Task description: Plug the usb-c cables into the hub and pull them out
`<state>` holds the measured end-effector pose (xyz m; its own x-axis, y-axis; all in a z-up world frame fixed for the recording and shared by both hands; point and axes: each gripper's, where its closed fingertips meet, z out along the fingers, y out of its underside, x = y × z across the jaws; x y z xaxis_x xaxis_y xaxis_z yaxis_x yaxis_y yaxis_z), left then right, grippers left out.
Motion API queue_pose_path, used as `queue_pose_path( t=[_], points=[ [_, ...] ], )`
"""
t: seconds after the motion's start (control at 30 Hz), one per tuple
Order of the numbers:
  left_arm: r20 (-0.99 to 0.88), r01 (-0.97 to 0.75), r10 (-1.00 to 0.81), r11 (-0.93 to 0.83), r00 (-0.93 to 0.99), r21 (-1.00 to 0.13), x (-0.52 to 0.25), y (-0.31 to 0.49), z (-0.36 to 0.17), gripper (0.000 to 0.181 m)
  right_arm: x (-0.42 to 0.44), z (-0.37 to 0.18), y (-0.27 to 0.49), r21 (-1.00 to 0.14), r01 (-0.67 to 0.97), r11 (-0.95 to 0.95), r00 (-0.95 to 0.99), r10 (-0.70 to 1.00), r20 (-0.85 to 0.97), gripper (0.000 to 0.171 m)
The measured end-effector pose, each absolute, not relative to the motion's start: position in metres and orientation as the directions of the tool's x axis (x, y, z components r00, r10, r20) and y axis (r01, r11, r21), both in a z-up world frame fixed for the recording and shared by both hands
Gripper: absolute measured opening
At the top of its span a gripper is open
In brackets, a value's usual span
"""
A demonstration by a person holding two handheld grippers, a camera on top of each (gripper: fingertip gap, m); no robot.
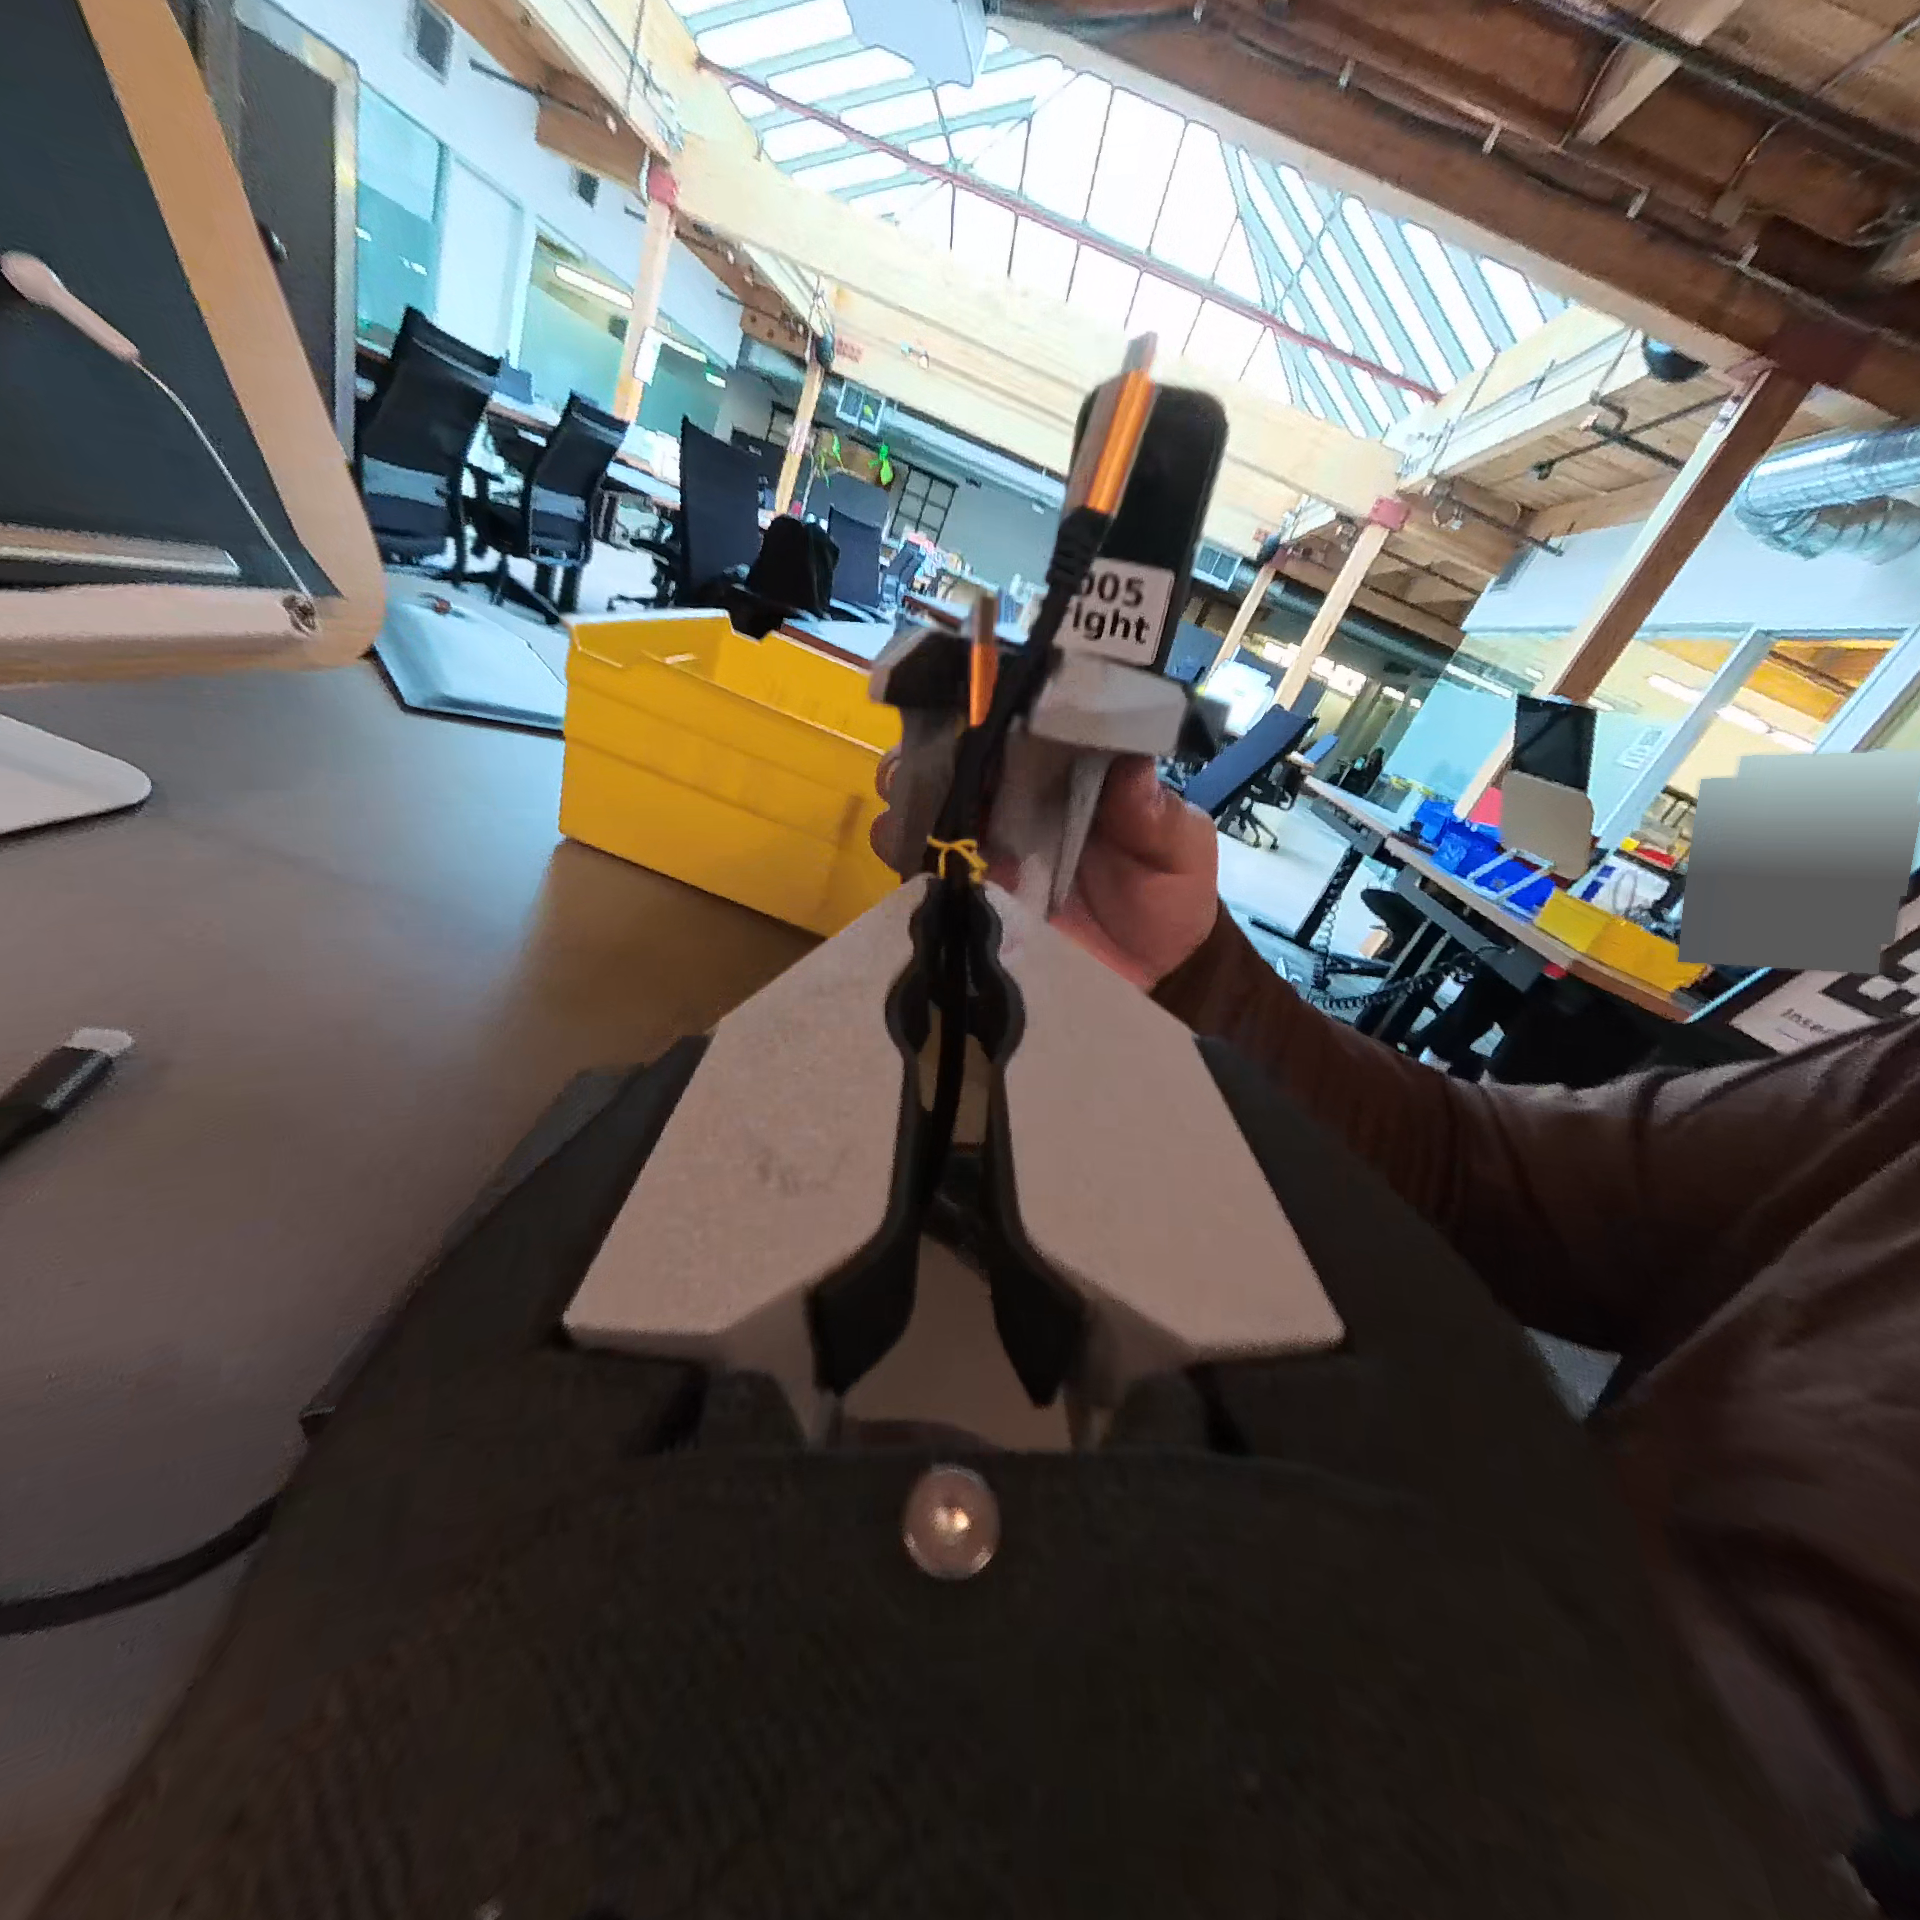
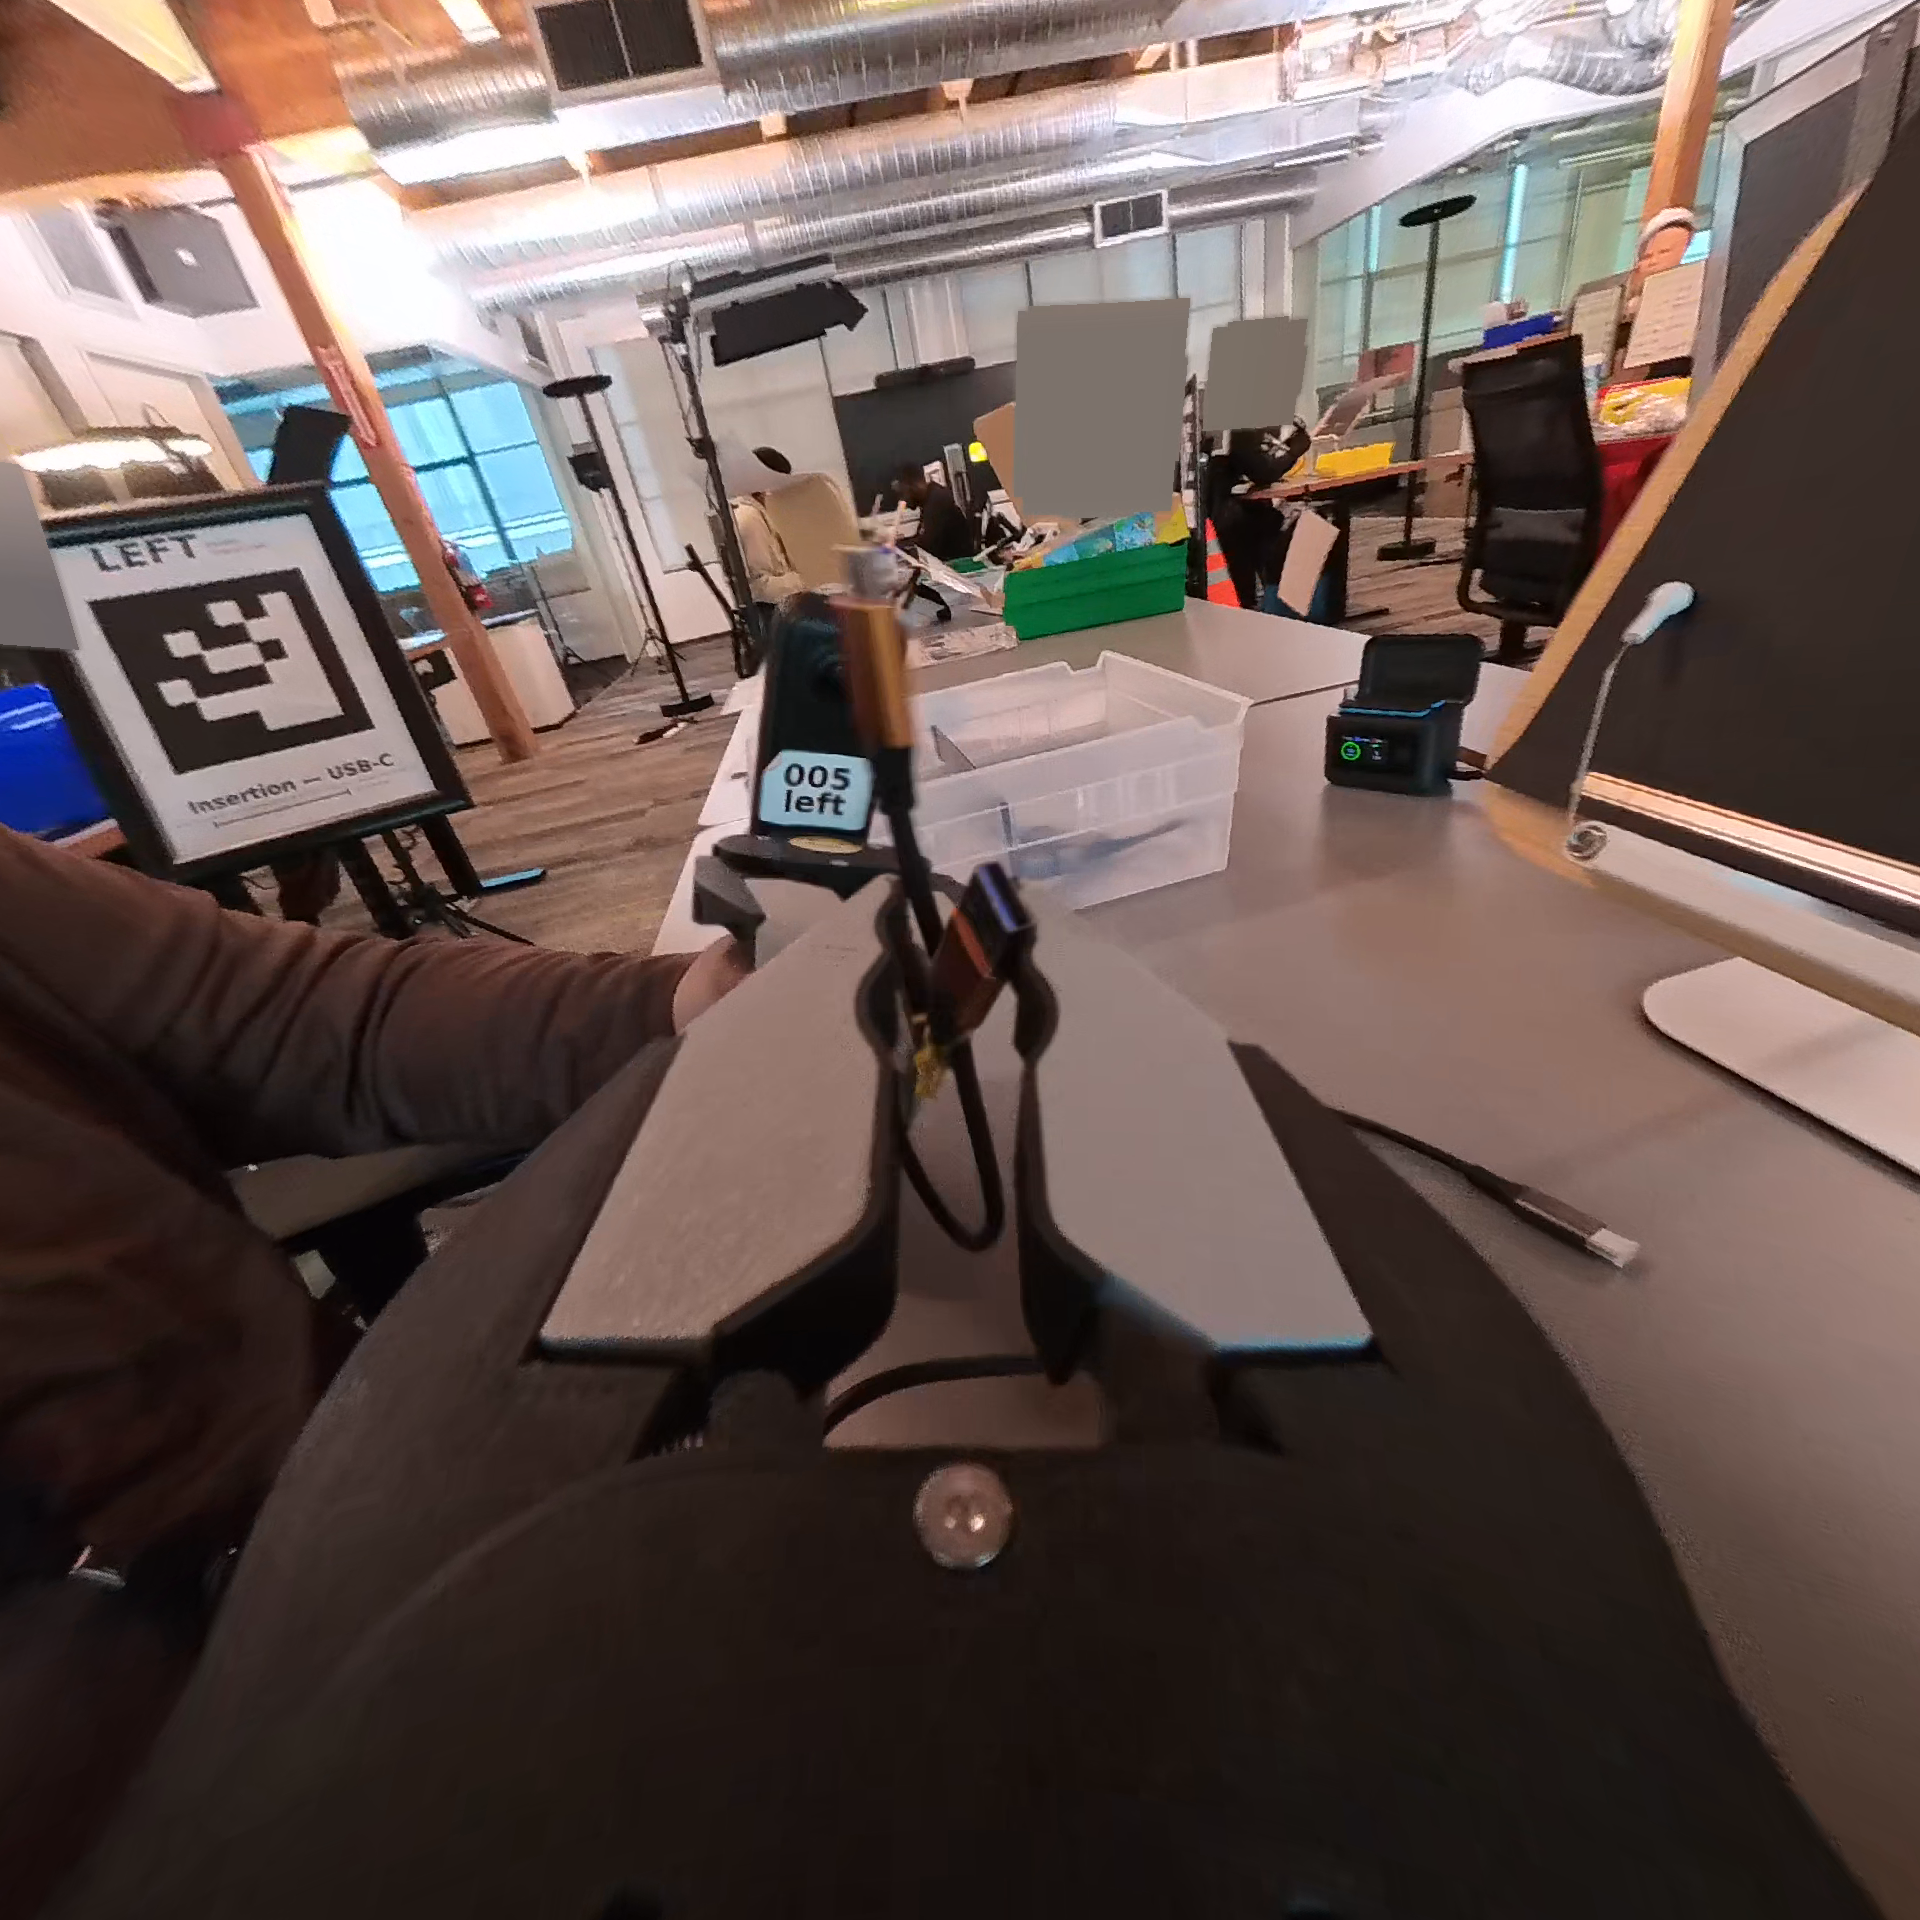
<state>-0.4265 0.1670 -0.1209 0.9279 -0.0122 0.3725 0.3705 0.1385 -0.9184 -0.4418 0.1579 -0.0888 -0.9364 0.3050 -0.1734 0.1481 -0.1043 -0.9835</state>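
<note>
While both grippers pinch the short cable [image 1: 940, 1049] between them, our left gripper [image 1: 951, 935] and right gripper [image 2: 951, 997] face each other, plugs [image 2: 873, 675] pointing up.

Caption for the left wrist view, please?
Left gripper shut on a tied black cable, its orange plug raised before a yellow bin on the table.

Daylight pours through the skylight [image 1: 1091, 208] in the left view and blows it to white; below it the counter [image 1: 364, 935] lies dim, with a soft sheen; the bin [image 1: 717, 790] is sharp while the plug [image 1: 1117, 436] is smeared by motion; in the right view the windows [image 2: 457, 488] glow blue-white; wide-angle bending curves the beams toward the edges; the near tool [image 2: 961, 997] body is dark and soft.
</note>
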Motion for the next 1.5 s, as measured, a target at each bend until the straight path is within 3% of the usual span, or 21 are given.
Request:
queue_pose_path(
  t=[0.03,0.13,0.23,0.3,0.4,0.57,0.63,0.7,0.87,0.97,1.03,1.13,1.23,1.3,1.37,1.43,1.5],
  points=[
    [0.366,0.364,-0.005,0.118,0.931,-0.924,-0.425,0.17,-0.124,0.002,-0.44,-0.089,0.158,-0.983,0.153,-0.105,-0.939,0.294,-0.178,0.004],
    [0.3,0.297,0.062,0.055,0.952,-0.953,-0.426,0.175,-0.134,0.01,-0.444,-0.085,0.163,-0.987,0.121,-0.105,-0.928,0.341,-0.15,0.002],
    [0.165,0.183,0.185,-0.08,0.969,-0.98,-0.435,0.171,-0.15,0.038,-0.467,-0.078,0.191,-0.995,0.033,-0.097,-0.823,0.562,-0.082,0.001],
    [0.013,0.078,0.299,-0.207,0.954,-0.975,-0.451,0.161,-0.165,0.043,-0.485,-0.083,0.221,-1.0,-0.004,-0.008,-0.681,0.733,-0.003,0.001],
    [-0.175,0.022,0.364,-0.478,0.915,-0.878,-0.475,0.145,-0.201,0.048,-0.506,-0.101,0.261,-0.976,0.025,0.216,-0.451,0.874,0.182,0.001],
    [-0.27,-0.011,0.211,-0.768,0.939,-0.64,-0.493,0.137,-0.246,0.051,-0.521,-0.138,0.279,-0.892,0.201,0.404,-0.317,0.889,0.331,0.002],
    [-0.229,0.003,0.184,-0.785,0.956,-0.619,-0.499,0.141,-0.249,0.045,-0.523,-0.148,0.283,-0.86,0.253,0.443,-0.295,0.882,0.368,0.001],
    [-0.182,0.005,0.141,-0.802,0.973,-0.597,-0.5,0.143,-0.253,0.02,-0.525,-0.161,0.287,-0.829,0.311,0.465,-0.299,0.876,0.379,0.002],
    [-0.333,-0.115,0.101,-0.814,0.937,-0.57,-0.504,0.141,-0.247,0.017,-0.526,-0.2,0.289,-0.742,0.458,0.49,-0.369,0.864,0.343,0.004],
    [-0.272,-0.078,0.146,-0.739,0.951,-0.669,-0.5,0.138,-0.227,0.016,-0.523,-0.215,0.284,-0.689,0.508,0.517,-0.416,0.848,0.329,0.036],
    [-0.272,-0.067,0.174,-0.719,0.946,-0.692,-0.505,0.131,-0.218,0.016,-0.521,-0.208,0.274,-0.715,0.46,0.527,-0.446,0.833,0.327,0.042],
    [-0.284,-0.065,0.188,-0.718,0.94,-0.693,-0.507,0.122,-0.213,0.016,-0.511,-0.189,0.238,-0.799,0.315,0.511,-0.58,0.77,0.264,0.067],
    [-0.27,-0.069,0.184,-0.694,0.945,-0.716,-0.502,0.123,-0.205,0.016,-0.486,-0.193,0.2,-0.781,0.156,0.605,-0.761,0.578,0.296,0.043],
    [-0.255,-0.078,0.167,-0.674,0.952,-0.734,-0.496,0.126,-0.2,0.016,-0.483,-0.206,0.194,-0.685,0.087,0.723,-0.758,0.494,0.425,0.043],
    [-0.238,-0.091,0.139,-0.653,0.961,-0.752,-0.486,0.131,-0.196,0.015,-0.487,-0.213,0.192,-0.603,0.041,0.797,-0.718,0.443,0.537,0.031],
    [-0.235,-0.118,0.104,-0.634,0.966,-0.765,-0.477,0.136,-0.191,0.015,-0.487,-0.214,0.188,-0.574,0.016,0.819,-0.707,0.415,0.573,0.011],
    [-0.295,-0.191,0.061,-0.633,0.954,-0.75,-0.471,0.137,-0.19,0.014,-0.485,-0.214,0.188,-0.56,-0.012,0.828,-0.707,0.39,0.591,0.01]
  ],
)
